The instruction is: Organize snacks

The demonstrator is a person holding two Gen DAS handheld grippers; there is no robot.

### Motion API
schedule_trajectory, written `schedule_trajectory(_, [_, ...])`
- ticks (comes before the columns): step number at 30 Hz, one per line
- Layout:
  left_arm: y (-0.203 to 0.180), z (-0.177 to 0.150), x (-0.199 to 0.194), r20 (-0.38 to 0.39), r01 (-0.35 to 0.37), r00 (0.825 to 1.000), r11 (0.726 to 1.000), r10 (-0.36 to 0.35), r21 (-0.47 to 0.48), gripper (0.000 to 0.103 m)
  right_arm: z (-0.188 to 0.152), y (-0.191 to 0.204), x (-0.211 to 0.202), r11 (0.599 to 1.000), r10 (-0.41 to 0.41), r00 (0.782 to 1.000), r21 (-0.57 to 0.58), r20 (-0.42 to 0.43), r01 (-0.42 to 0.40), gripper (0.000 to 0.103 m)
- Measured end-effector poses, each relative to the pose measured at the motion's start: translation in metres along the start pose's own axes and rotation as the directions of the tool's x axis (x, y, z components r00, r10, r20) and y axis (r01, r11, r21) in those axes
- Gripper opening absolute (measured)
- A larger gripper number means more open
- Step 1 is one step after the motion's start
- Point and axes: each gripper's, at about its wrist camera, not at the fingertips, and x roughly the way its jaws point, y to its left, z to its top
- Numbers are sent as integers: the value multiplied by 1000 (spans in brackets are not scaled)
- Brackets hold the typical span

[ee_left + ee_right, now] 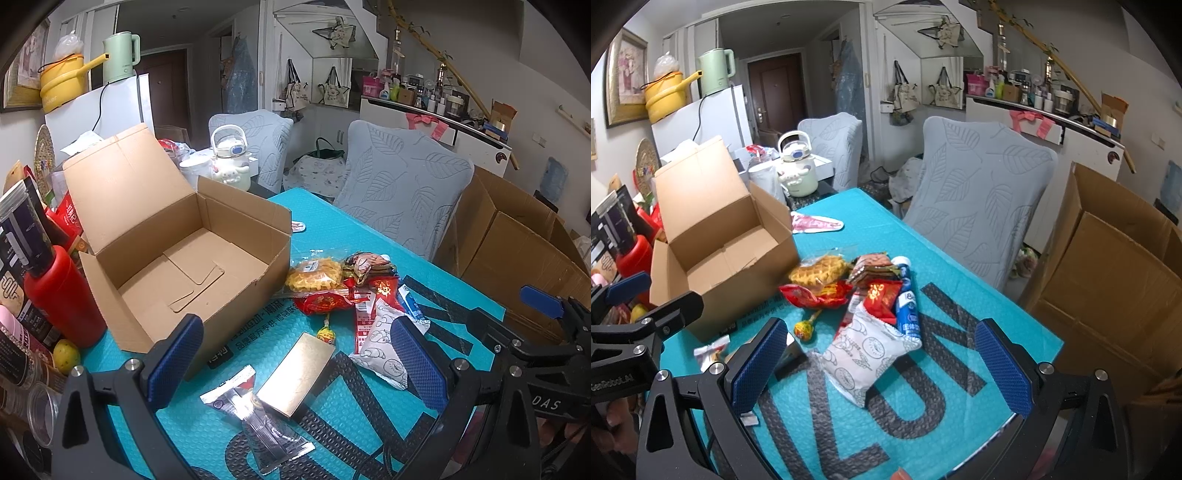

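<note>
At the left stands the open brown cardboard box [184, 254], empty, its lid flap raised at the far side. The left gripper [295, 363] hovers above the turquoise bubble-wrap mat [369, 229] with jaws spread wide and nothing between them; directly ahead lie a flat gold rectangular packet [295, 376] and a silver foil sachet [258, 417], long axes running roughly away from the camera, tilted rightwards. Further right sits the loose heap: a yellow waffle snack bag [820, 273], a red crinkled wrapper [812, 295], a round lollipop [803, 328], a white pastry-print pouch [864, 350] and a blue-white tube [908, 310]. The right gripper [882, 363], also wide open and empty, straddles the white pouch, which lies diagonally between its fingers. The right hand therefore looks nearer that pouch, and the box lies to its left.
</note>
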Motion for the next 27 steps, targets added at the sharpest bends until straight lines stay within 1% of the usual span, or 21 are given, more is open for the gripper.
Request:
schedule_trajectory(8, [-1,1,-2,-3,9,1000,1000,-9,-2,103,-1,1,-3,1000,-1,1000,-4,8,1,103])
schedule_trajectory(27, [-3,2,-10,17,15,1000,1000,-15,8,103,-5,0,-11,1000,-3,1000,-7,30,3,103])
